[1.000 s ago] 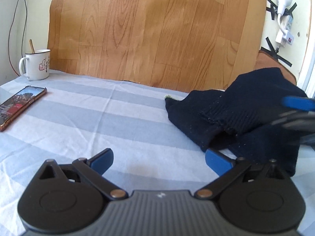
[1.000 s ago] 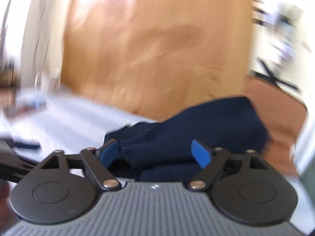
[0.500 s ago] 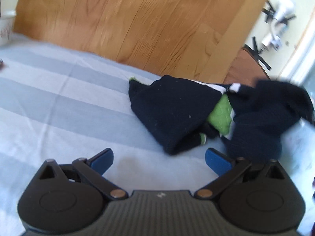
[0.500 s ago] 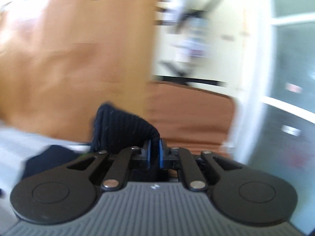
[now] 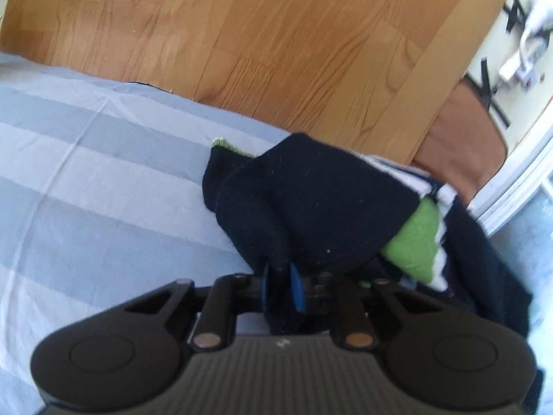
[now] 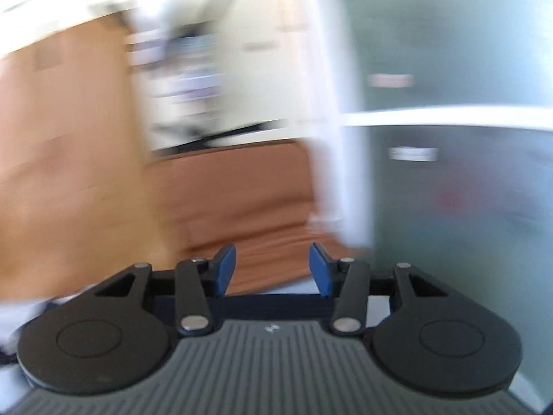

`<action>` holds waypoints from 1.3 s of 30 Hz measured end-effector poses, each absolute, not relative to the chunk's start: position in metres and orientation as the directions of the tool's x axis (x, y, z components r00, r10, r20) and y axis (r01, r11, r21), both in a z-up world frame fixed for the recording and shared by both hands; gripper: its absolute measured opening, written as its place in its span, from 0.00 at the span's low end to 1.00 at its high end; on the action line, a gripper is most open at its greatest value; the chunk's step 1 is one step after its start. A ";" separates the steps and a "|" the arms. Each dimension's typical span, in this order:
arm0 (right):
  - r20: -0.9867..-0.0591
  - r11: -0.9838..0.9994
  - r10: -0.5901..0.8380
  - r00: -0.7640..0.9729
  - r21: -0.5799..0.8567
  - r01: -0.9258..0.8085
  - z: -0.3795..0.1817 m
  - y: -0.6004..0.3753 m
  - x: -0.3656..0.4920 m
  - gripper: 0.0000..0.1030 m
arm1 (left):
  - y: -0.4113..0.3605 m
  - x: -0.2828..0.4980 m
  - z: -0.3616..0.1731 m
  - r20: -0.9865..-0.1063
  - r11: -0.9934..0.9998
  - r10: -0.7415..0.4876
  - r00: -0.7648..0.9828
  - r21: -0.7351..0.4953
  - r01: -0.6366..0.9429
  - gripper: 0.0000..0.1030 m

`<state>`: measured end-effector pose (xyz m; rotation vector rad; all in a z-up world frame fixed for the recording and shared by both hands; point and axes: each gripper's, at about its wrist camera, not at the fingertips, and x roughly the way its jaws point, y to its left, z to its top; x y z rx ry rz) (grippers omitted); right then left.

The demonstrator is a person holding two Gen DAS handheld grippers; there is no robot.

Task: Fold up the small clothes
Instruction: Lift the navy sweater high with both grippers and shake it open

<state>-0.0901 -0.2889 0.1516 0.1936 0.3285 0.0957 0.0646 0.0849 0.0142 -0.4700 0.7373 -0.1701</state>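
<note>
Our left gripper (image 5: 280, 288) has closed within the last half second: its blue pads (image 5: 296, 290), spread wide a moment ago, now pinch the near edge of the dark navy knit garment (image 5: 311, 211). Our right gripper (image 6: 272, 269), which was clamped on dark cloth half a second back, has let go and stands spread, with nothing between its pads and only a dark band of fabric (image 6: 273, 306) showing below them. We read this as a handover, the left taking charge for the first fold. The garment lies crumpled in a soft, fuzzy heap on the striped pale-blue sheet (image 5: 103, 173), right of centre, with a bright green lining (image 5: 414, 242) and white trim showing at its right. Beyond rises a smooth wood-grain panel (image 5: 276, 41). The right view is too smeared by motion for us to tell more.
</note>
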 end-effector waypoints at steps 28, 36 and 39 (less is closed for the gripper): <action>-0.129 0.597 0.583 0.802 0.737 -0.315 0.172 -0.370 -0.096 0.09 | 0.054 0.019 0.077 -0.403 0.971 -0.235 0.884 -0.132 0.198 0.62; -0.292 0.682 0.197 0.936 0.727 0.084 0.121 -0.463 -0.126 0.13 | 0.015 0.034 0.064 -0.433 0.947 -0.311 0.846 -0.065 0.315 0.80; -0.447 0.705 0.156 0.881 0.675 0.218 0.094 -0.479 -0.131 0.19 | 0.021 0.024 0.064 -0.409 0.945 -0.320 0.854 -0.076 0.317 0.81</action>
